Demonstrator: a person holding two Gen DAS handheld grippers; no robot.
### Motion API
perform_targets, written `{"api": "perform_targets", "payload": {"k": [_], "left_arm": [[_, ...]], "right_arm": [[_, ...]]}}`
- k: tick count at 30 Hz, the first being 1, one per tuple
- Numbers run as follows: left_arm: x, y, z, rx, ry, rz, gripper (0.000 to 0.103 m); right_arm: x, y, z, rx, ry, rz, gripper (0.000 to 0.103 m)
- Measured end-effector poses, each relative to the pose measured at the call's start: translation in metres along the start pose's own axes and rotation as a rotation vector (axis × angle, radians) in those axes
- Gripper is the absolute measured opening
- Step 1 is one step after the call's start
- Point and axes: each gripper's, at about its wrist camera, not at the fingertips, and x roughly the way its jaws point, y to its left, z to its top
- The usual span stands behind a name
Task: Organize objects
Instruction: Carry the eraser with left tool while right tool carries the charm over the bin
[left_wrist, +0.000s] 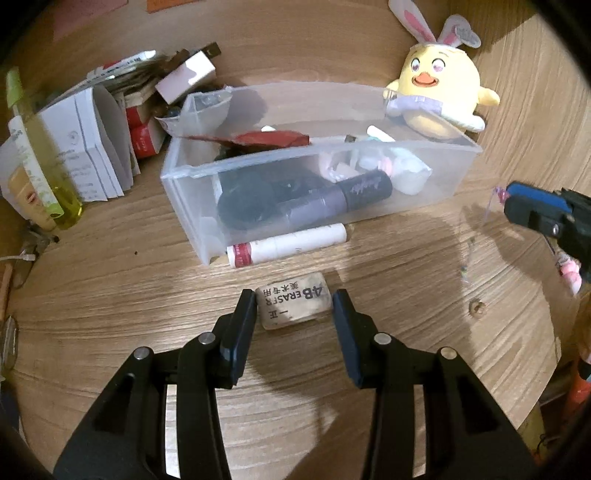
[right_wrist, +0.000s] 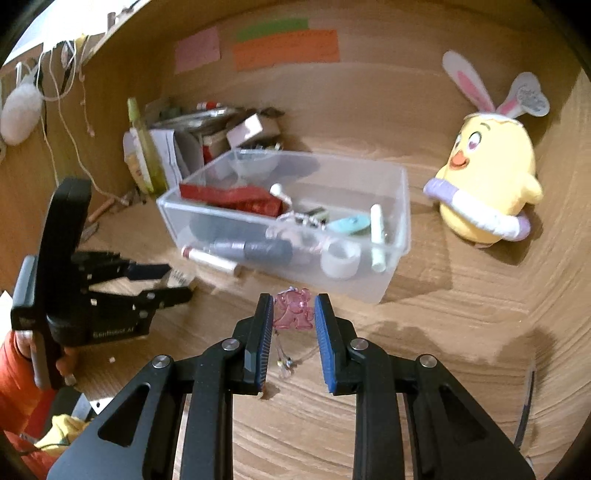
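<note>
I counted one eraser (left_wrist: 293, 304), one clear bin (left_wrist: 321, 166) at twelve o'clock, one plush chick (left_wrist: 439, 96). My left tool (left_wrist: 294, 308) clamped the eraser on the counter (left_wrist: 110, 295); my right tool (right_wrist: 294, 310) pinched one pink charm (right_wrist: 293, 308).

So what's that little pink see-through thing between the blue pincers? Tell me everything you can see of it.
The pink charm is a small flat figure of clear pink plastic, perhaps an animal shape. It stands upright between the blue pads of the right gripper, which press it from both sides. Thin strands with tiny beads hang below it. It sits just in front of the clear bin, above the wooden tabletop.
</note>
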Motion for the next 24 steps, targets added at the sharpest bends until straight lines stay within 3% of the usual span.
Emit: {"api": "perform_targets", "payload": {"k": [24], "left_arm": [[-0.069,-0.007,0.06,-0.014,-0.263,-0.018,0.042]], "right_arm": [[-0.051,0.001,0.063,0.057,-0.243,0.033,0.021]]}}
